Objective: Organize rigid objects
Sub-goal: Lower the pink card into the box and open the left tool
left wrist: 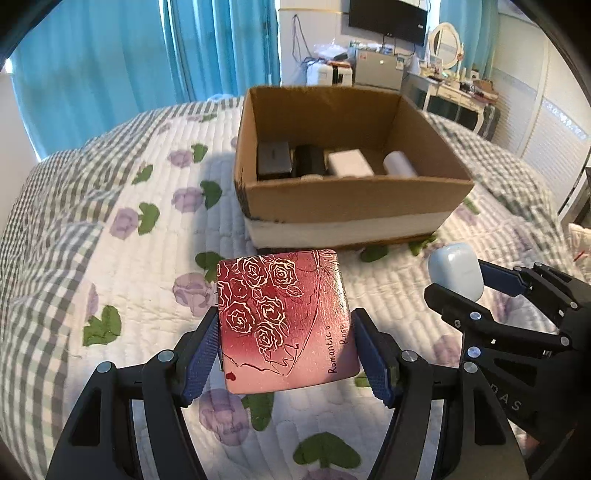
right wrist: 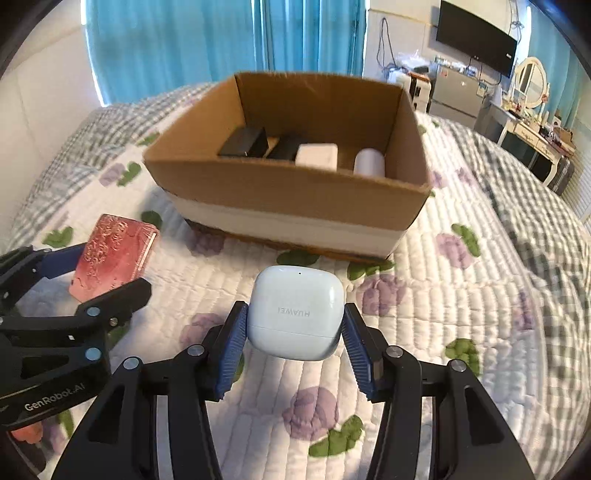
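Note:
My left gripper [left wrist: 286,350] is shut on a flat pink-red case with white rose drawings [left wrist: 284,321], held above the quilt in front of the cardboard box [left wrist: 354,199]. My right gripper [right wrist: 293,332] is shut on a pale blue earbuds case [right wrist: 295,314], also held above the quilt short of the box [right wrist: 295,195]. Each gripper shows in the other's view: the right one with the earbuds case [left wrist: 456,273] at right, the left one with the rose case [right wrist: 114,258] at left. The box holds a grey box [left wrist: 273,157], a black item [left wrist: 310,160], a white box [left wrist: 349,162] and a white cylinder [left wrist: 399,164].
The box stands on a bed with a floral and checked quilt [left wrist: 129,258]. Blue curtains [left wrist: 129,55] hang behind. A television [left wrist: 388,18], a small fridge [left wrist: 378,72] and a dressing table with a mirror [left wrist: 448,44] stand at the far right.

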Demonstrator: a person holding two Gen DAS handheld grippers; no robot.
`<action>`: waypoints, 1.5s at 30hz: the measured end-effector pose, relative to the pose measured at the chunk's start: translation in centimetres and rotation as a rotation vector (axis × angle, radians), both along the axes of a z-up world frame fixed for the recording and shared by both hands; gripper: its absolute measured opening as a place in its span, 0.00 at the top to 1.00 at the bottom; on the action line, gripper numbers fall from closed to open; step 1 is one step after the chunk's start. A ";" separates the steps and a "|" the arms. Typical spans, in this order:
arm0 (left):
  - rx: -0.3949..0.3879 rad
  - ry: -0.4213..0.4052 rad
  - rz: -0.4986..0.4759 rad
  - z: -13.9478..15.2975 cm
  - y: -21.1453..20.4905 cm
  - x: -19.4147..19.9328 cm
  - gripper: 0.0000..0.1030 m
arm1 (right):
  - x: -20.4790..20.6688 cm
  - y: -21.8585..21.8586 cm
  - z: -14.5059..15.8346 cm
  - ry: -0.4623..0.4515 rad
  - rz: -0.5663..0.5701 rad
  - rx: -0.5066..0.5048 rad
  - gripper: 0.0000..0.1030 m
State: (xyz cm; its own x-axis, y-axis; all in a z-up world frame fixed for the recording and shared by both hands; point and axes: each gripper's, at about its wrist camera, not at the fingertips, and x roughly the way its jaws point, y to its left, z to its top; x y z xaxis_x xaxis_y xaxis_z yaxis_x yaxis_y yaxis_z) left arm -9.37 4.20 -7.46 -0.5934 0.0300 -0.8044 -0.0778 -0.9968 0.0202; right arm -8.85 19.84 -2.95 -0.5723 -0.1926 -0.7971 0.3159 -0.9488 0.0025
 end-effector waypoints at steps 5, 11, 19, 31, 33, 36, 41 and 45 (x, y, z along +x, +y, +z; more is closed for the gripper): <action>0.015 0.041 -0.012 2.6 0.3 0.2 0.32 | -0.2 -0.6 2.6 0.044 0.006 -0.008 0.51; 0.037 0.087 -0.035 6.0 0.7 -1.0 0.32 | -0.6 0.1 5.9 0.091 0.004 -0.040 0.51; 0.009 0.135 -0.058 9.1 1.6 -5.4 0.32 | -3.1 1.2 10.5 0.173 0.000 -0.050 0.51; -0.050 0.074 -0.060 5.4 2.9 -13.6 0.32 | -9.3 2.5 11.7 0.210 -0.013 -0.052 0.51; -0.062 0.057 -0.063 4.2 3.2 -14.3 0.32 | -10.3 2.5 11.3 0.204 -0.006 -0.059 0.51; -0.080 0.041 -0.078 2.7 3.6 -15.0 0.31 | -11.6 2.1 10.5 0.196 0.009 -0.063 0.51; -0.105 0.062 -0.090 1.7 3.9 -15.2 0.28 | -13.1 1.9 8.9 0.178 0.021 -0.073 0.51; -0.100 0.072 -0.095 2.0 3.7 -15.1 0.27 | -13.7 2.1 7.6 0.156 0.015 -0.077 0.51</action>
